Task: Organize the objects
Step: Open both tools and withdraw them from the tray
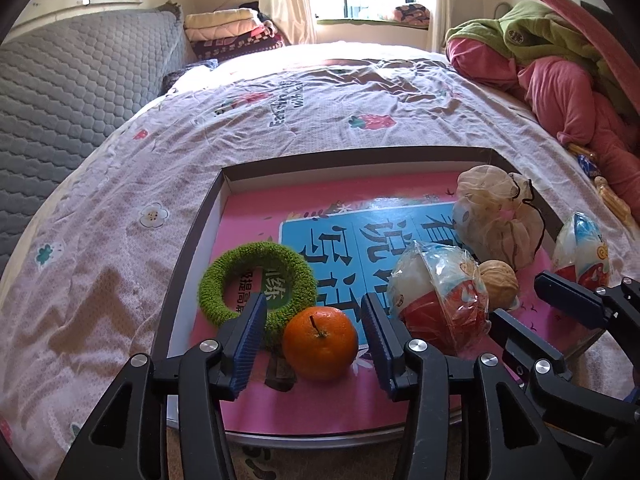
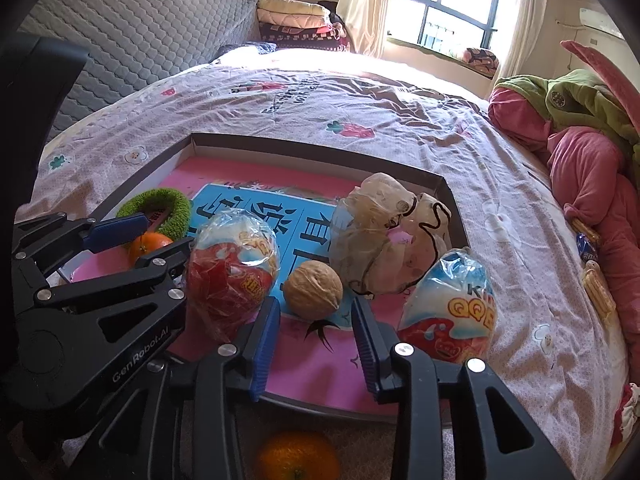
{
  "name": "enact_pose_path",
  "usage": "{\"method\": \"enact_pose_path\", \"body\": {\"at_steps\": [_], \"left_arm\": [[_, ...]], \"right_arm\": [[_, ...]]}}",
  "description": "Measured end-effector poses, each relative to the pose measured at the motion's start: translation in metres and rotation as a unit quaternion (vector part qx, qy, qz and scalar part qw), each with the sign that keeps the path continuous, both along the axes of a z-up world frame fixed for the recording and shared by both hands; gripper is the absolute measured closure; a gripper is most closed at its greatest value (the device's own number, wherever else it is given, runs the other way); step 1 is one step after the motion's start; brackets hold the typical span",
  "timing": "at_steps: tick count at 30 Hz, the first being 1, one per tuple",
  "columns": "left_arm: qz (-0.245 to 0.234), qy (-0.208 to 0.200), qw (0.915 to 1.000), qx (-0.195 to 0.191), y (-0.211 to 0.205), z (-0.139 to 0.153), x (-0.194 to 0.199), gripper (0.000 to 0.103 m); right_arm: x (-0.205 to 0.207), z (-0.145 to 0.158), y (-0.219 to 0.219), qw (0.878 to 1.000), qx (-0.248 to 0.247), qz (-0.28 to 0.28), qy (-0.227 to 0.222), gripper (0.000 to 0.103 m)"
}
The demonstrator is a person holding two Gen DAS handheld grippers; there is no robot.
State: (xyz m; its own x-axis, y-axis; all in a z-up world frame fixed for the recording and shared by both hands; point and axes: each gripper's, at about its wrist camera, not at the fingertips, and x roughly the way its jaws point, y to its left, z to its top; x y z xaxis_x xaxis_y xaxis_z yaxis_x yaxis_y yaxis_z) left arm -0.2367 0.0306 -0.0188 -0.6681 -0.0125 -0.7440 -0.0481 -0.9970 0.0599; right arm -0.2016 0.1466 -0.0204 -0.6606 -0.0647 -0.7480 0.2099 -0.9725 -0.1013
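With its blue pads spread wide, our left hand-held gripper (image 1: 316,328) sits low over the near end of the shallow box lid (image 1: 352,160), and the orange (image 1: 320,343) lies right between the pads, touching neither. Just beyond the left pad we have the green fuzzy ring (image 1: 256,276), lying flat on the pink printed sheet (image 1: 320,404) that lines the lid, its near edge just beside the orange. To the right of the right pad stands a wrapped red-and-white egg toy (image 1: 436,300), with the walnut (image 1: 498,286) tucked just behind it.

Over on the other side, our right hand-held gripper (image 2: 314,338) is open wide as well, and nothing is held. The walnut (image 2: 315,290) sits just ahead of the gap between its pads, apart from both. Left of it is the same egg toy (image 2: 232,264); right of it, a second wrapped egg toy (image 2: 452,312) stands at the lid's near right corner. Behind the walnut we see a cream mesh pouch (image 2: 384,236) with a dark drawstring. A second orange (image 2: 298,458) peeks out at the bottom, outside the lid. All of it rests on the bed (image 2: 360,100), with a pile of pink and green bedding (image 2: 580,136) far right.
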Motion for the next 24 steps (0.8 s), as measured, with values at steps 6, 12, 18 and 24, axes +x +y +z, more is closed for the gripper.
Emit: {"method": "enact_pose_path", "body": {"at_steps": [6,12,18,24], "left_arm": [[0.001,0.008,0.9998,0.019,-0.005,0.006,0.007,0.047],[0.005,0.021,0.9993,0.032,-0.009,0.013,0.014,0.045],[0.024,0.059,0.9960,0.062,-0.026,0.034,0.028,0.038],[0.045,0.085,0.9911,0.092,-0.045,0.049,0.040,0.035]], "right_arm": [[0.006,0.010,0.010,1.000,-0.013,-0.014,0.018,0.055],[0.012,0.017,0.021,0.998,-0.043,-0.021,0.032,0.055],[0.019,0.029,0.029,0.995,-0.064,-0.029,0.064,0.052],[0.027,0.041,0.035,0.992,-0.081,-0.036,0.094,0.049]]}}
